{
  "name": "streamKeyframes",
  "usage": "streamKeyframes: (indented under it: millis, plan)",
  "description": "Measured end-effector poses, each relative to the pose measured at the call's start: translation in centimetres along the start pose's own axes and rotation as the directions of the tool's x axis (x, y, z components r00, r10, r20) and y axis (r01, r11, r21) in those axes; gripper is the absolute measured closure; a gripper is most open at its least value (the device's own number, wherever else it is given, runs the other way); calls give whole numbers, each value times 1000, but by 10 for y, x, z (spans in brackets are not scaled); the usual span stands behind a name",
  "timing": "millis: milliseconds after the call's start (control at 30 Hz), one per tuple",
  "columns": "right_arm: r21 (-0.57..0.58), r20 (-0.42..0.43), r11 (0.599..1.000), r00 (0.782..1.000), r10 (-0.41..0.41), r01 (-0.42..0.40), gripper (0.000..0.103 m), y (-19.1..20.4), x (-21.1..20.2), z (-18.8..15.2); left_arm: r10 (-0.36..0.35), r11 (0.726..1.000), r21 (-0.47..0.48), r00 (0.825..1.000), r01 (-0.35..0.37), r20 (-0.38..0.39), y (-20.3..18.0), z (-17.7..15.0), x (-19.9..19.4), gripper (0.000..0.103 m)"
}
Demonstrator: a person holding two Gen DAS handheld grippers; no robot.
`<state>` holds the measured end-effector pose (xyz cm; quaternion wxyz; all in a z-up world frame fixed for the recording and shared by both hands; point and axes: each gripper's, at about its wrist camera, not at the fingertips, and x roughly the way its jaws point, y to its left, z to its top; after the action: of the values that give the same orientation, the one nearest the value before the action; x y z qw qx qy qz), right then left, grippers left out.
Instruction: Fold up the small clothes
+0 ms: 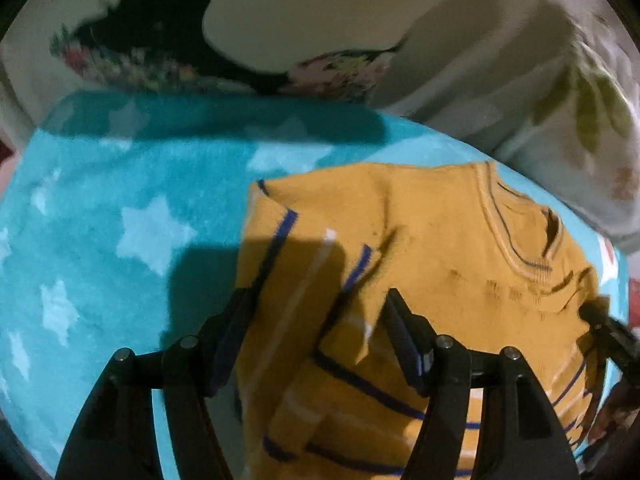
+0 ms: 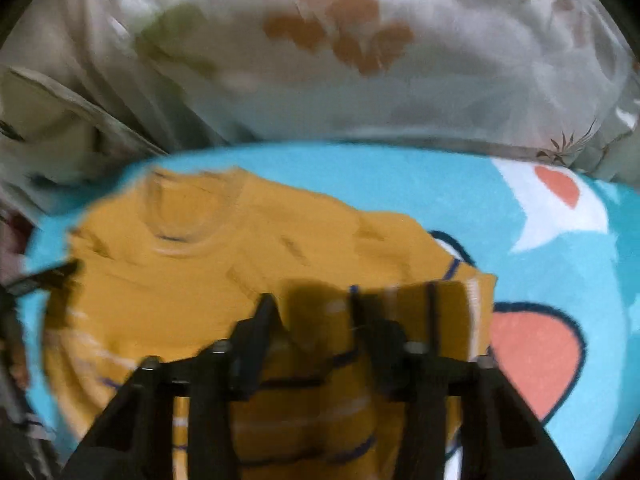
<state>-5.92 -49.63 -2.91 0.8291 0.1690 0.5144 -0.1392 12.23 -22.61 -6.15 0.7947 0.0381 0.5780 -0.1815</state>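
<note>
A mustard sweater (image 1: 420,240) with blue and white stripes lies on a turquoise blanket (image 1: 120,208), collar away from both cameras. The left gripper (image 1: 320,312) hangs over the sweater's folded-in sleeve, jaws open with nothing between them. The left view alone shows white stars on the blanket and a dark floral cloth (image 1: 160,56) beyond. The right view, blurred, shows the right gripper (image 2: 316,312) with jaws apart over a folded sleeve (image 2: 452,312), and a cartoon print (image 2: 532,364) on the blanket.
</note>
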Motion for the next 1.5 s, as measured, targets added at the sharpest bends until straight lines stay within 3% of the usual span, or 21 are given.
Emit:
streamKeyframes:
  millis: [133,233,333,567,733,767,800,833,867,900,1067,1133,1200,1267,1333,1433,1500]
  plan:
    - [138,10,990,1000,28,-29,61,-30,6,13,-97,992,-81,995,96,-6,19,4,-7,34]
    - [254,65,963,995,78,-92,56,-55,-11,13,-192,971,-144,981,189,-7,40,-1,-18,34]
    - [298,93,949,993,78,-102,51,-77,-33,0,-228,961,-162,974,226,5,61,-16,-34,34]
    - [233,62,949,977,204,-213,43,-73,-81,-74,-198,980,-2,980,198,-2,65,-70,-57,28]
    - [148,17,969,980,200,-200,39,-47,-83,-127,-281,959,32,958,283,-49,68,-108,-51,24]
    - [134,3,970,979,202,-201,41,-40,-77,-132,-271,961,43,961,273,-59,66,-111,-48,24]
    - [131,-17,967,975,222,-218,68,-37,-70,-137,-249,965,63,966,254,-74,62,-114,-43,24]
    - [138,-30,961,969,247,-241,85,-38,-66,-139,-213,970,102,974,220,-76,56,-116,-43,36]
    - [157,-41,952,961,274,-265,89,-39,-62,-139,-178,971,143,980,189,-89,52,-116,-44,78]
    - [172,-36,949,961,274,-264,90,-42,-62,-137,-165,970,160,979,182,-116,50,-114,-45,97]
    - [234,-4,955,982,189,-183,95,-80,-78,-126,-128,985,106,988,137,-91,69,-91,-60,95]
    - [278,-33,945,982,188,-171,94,-93,-70,-127,-113,990,81,991,118,-71,74,-92,-63,95]
    - [241,-54,962,988,144,-127,92,-84,-66,-127,-102,992,69,993,106,-58,78,-100,-68,92]
    - [171,-43,984,998,50,-42,87,-67,-74,-122,-100,993,50,993,103,-55,82,-109,-73,72]
    - [137,-1,990,999,-39,39,87,-52,-87,-114,-76,996,42,997,77,-26,88,-115,-83,61]
    - [98,177,991,979,-103,86,85,-31,-114,-96,-104,995,11,995,104,12,91,-118,-97,53]
    - [75,253,996,966,-57,39,65,-16,-116,-81,-112,994,0,993,112,39,90,-122,-106,48]
